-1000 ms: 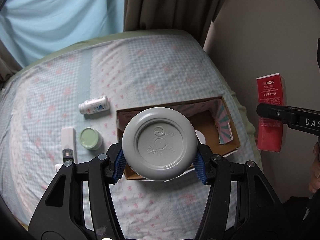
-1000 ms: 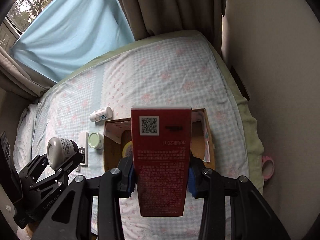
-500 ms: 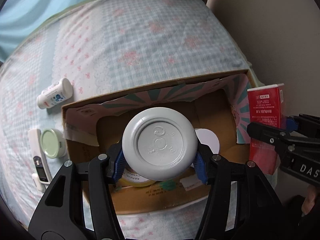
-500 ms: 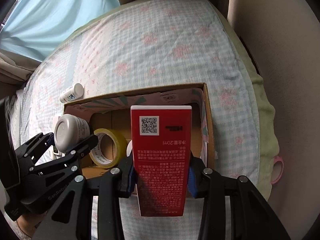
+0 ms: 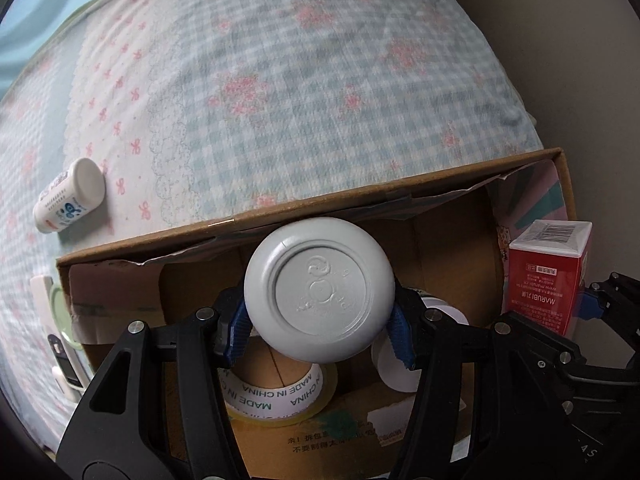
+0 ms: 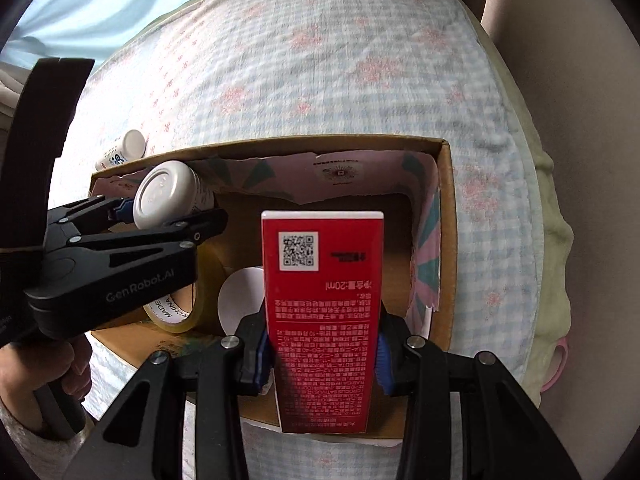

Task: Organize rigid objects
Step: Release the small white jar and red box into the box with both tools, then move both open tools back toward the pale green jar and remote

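Both loads have dropped from well above the bed to the box (image 6: pixel 446 240) mouth within a second, so release looks close: the left gripper (image 5: pixel 318 330) clamps a grey jar (image 5: pixel 319 294), the right gripper (image 6: pixel 320 354) a red carton (image 6: pixel 322 304). The box already holds a tape roll (image 5: pixel 276 394) and a white disc (image 5: pixel 396 362); a small bottle (image 5: pixel 68 196) lies outside on the bed (image 5: pixel 300 80).

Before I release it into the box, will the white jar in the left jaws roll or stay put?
The white jar is round-bodied and held on its side, so it may well roll once freed. The cardboard box walls and the tape roll beneath should stop it quickly. It looks like rigid plastic, so a short drop probably won't harm it.
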Motion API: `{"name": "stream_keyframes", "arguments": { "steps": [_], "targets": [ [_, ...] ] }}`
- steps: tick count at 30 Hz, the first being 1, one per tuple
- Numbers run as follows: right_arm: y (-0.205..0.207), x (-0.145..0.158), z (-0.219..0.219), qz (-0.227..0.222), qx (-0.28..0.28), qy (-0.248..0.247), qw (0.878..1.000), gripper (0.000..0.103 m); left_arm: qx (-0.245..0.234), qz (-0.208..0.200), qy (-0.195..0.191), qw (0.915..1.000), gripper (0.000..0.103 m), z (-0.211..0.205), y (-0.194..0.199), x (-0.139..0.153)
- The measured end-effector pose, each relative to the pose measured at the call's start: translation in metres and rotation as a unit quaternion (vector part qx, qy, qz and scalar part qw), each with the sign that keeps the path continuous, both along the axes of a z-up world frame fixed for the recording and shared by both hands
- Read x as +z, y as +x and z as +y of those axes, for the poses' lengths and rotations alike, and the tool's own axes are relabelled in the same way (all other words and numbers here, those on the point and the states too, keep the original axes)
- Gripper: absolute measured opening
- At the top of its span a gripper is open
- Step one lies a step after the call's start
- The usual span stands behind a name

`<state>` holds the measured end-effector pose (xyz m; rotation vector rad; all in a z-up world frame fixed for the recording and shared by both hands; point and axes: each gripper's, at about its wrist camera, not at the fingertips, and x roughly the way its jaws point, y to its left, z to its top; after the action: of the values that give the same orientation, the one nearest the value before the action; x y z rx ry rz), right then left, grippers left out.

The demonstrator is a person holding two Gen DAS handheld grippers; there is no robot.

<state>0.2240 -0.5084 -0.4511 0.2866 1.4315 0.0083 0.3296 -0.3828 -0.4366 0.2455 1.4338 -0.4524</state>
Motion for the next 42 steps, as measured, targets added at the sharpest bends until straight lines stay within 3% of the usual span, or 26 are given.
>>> {"name": "stream_keyframes", "arguments": {
  "steps": [3,4,5,6,8,11,14,18,29,36,42],
  "targets": [
    [0.001,-0.005,-0.001,0.008,-0.003,-0.006,1.000,0.038,-0.001,0.016,0.001,0.9999,0.055,-0.003,0.000,-0.005],
    [0.001,-0.006,0.000,0.008,-0.002,-0.009,1.000,0.038,-0.003,0.018,-0.003,0.9998,0.063,-0.004,-0.001,-0.003],
    [0.001,-0.007,0.001,0.009,0.001,-0.008,1.000,0.042,-0.005,0.011,-0.009,0.9999,0.088,-0.003,-0.002,0.001],
    [0.000,-0.005,0.001,0.007,0.001,-0.006,1.000,0.049,-0.007,0.002,-0.012,0.9999,0.103,-0.002,-0.004,0.008],
    [-0.007,0.005,0.001,-0.017,0.003,0.007,1.000,0.103,-0.007,-0.016,-0.018,0.9997,0.103,0.004,-0.005,0.022],
    [-0.020,0.016,0.003,-0.037,0.006,0.050,0.998,0.103,0.001,-0.026,-0.018,0.9995,0.103,0.014,-0.005,0.037],
    [-0.030,0.024,0.007,-0.062,0.011,0.028,0.998,0.103,0.011,-0.030,-0.018,0.9993,0.103,0.022,-0.005,0.048],
    [-0.037,0.031,0.012,-0.062,0.009,0.026,0.998,0.103,0.019,-0.045,-0.024,0.9985,0.103,0.029,-0.010,0.066],
    [-0.051,0.084,0.021,-0.092,0.026,-0.019,0.995,0.103,0.023,-0.092,-0.020,0.9952,0.103,0.054,-0.043,0.123],
    [-0.067,0.128,0.047,-0.121,0.030,-0.042,0.991,0.103,0.045,-0.127,-0.026,0.9905,0.103,0.103,-0.079,0.170],
    [-0.077,0.159,0.082,-0.139,0.041,-0.046,0.988,0.103,0.080,-0.158,0.010,0.9841,0.103,0.170,-0.107,0.202]
  ]
}}
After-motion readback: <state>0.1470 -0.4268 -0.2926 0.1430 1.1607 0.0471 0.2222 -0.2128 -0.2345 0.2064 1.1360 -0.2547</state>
